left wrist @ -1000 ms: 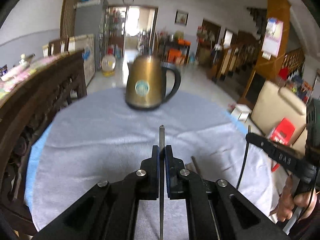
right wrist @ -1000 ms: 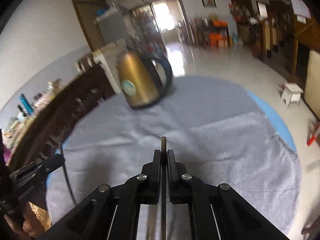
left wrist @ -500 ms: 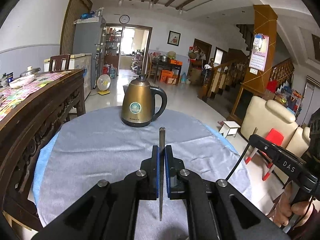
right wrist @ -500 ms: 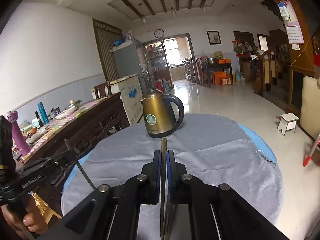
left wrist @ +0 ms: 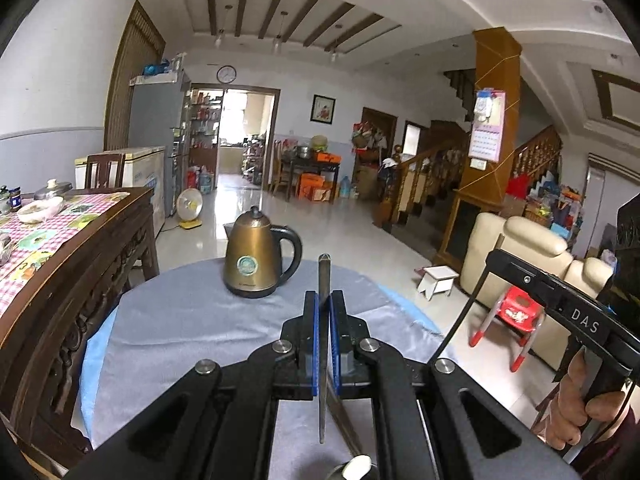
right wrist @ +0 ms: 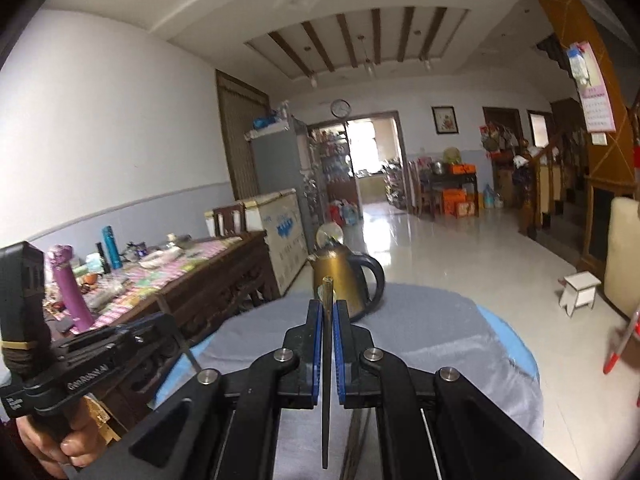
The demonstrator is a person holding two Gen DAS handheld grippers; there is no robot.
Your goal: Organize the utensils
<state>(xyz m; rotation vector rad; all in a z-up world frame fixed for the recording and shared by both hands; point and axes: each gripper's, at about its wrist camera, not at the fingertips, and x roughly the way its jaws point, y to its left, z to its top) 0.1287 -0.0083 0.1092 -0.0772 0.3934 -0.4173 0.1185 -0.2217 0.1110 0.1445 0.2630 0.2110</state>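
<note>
Dark, thin chopstick (left wrist: 323, 320) and chopstick (right wrist: 327, 340) sit clamped in the left gripper (left wrist: 324, 312) and right gripper (right wrist: 327, 320), lower centre of each frame, neither yet put away.

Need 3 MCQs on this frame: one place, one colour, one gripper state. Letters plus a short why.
1. Where does the kettle stand?
A. on the grey cloth
B. on the floor
C. on the checked table

2. What colour is the kettle's body?
A. white
B. bronze-gold
C. red

3. What is the left gripper doing?
A. open, empty
B. shut on the kettle handle
C. shut on a thin chopstick

Key: 1 A, its base rests on the cloth; 2 B, golden metal with black handle; 3 C, blue pads clamp the stick.
</note>
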